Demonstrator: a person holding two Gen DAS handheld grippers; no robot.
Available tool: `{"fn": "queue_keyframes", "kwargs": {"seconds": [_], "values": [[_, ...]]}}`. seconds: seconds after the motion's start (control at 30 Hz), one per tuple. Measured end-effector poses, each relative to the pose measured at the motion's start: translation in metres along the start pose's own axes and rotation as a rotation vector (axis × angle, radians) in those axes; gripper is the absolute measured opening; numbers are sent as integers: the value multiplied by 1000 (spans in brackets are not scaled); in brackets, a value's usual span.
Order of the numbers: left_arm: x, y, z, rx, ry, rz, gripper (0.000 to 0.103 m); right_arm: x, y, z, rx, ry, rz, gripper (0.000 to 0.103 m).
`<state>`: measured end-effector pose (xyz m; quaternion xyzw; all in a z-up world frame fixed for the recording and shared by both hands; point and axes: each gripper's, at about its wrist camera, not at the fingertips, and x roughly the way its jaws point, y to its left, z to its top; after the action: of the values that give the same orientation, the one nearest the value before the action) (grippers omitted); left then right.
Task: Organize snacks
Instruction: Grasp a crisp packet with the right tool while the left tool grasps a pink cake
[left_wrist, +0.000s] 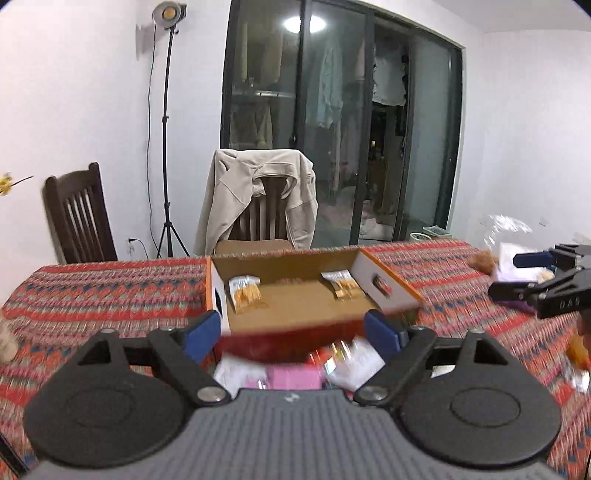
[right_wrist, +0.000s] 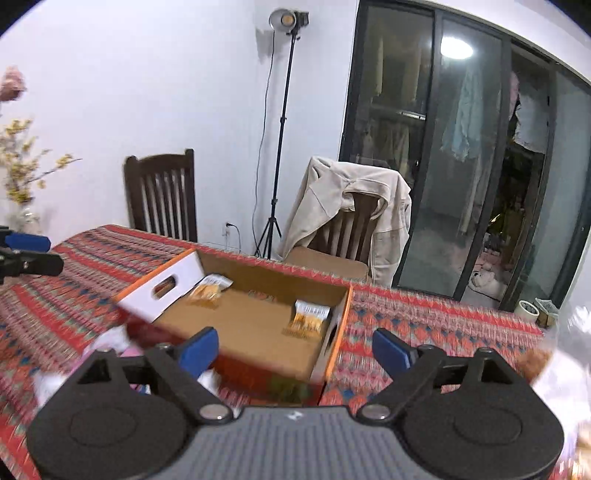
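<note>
An open cardboard box (left_wrist: 295, 306) (right_wrist: 255, 325) with white and orange sides stands on the patterned tablecloth. Two orange-and-white snack packets lie inside it, one at the left (left_wrist: 245, 293) (right_wrist: 208, 290) and one at the right (left_wrist: 343, 284) (right_wrist: 308, 319). My left gripper (left_wrist: 293, 332) is open in front of the box, with nothing between its blue pads. Loose white and pink snack packets (left_wrist: 295, 369) lie blurred just below it. My right gripper (right_wrist: 295, 350) is open too, hovering over the box's near right corner and holding nothing. It also shows at the right edge (left_wrist: 532, 273) of the left wrist view.
Two dark wooden chairs (left_wrist: 77, 218) (left_wrist: 262, 206) stand behind the table, one draped with a beige jacket (right_wrist: 351, 206). A light stand (left_wrist: 168, 147) is by the wall. More snack bags (left_wrist: 509, 251) lie at the table's right end. A vase of flowers (right_wrist: 20, 177) stands far left.
</note>
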<state>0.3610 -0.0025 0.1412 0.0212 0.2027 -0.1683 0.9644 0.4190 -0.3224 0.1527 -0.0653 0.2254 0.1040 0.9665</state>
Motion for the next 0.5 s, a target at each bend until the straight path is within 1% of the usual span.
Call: {"fn": "queue_keyframes", "kwargs": {"seconds": [0.03,0.17,0.23,0.33,0.43,0.5], "values": [[-10,-7,-12,6,-2,5,89,-14,2,-14,12,-13,5,98],[-44,-30,-54,-32,4,17,89,-54,5,-64,77,-20,30,98],[-54,-36,-67,-70,13,20,90,-64,11,-85,87,-9,10,98],[-66,-44,-85,-100,23,30,90,-74,22,-113,63,11,-12,98],[-75,-50,-102,-132,33,51,90,-81,27,-135,78,12,-6,98],[-80,-57,-112,-128,35,72,90,-87,30,-150,103,10,3,98]]}}
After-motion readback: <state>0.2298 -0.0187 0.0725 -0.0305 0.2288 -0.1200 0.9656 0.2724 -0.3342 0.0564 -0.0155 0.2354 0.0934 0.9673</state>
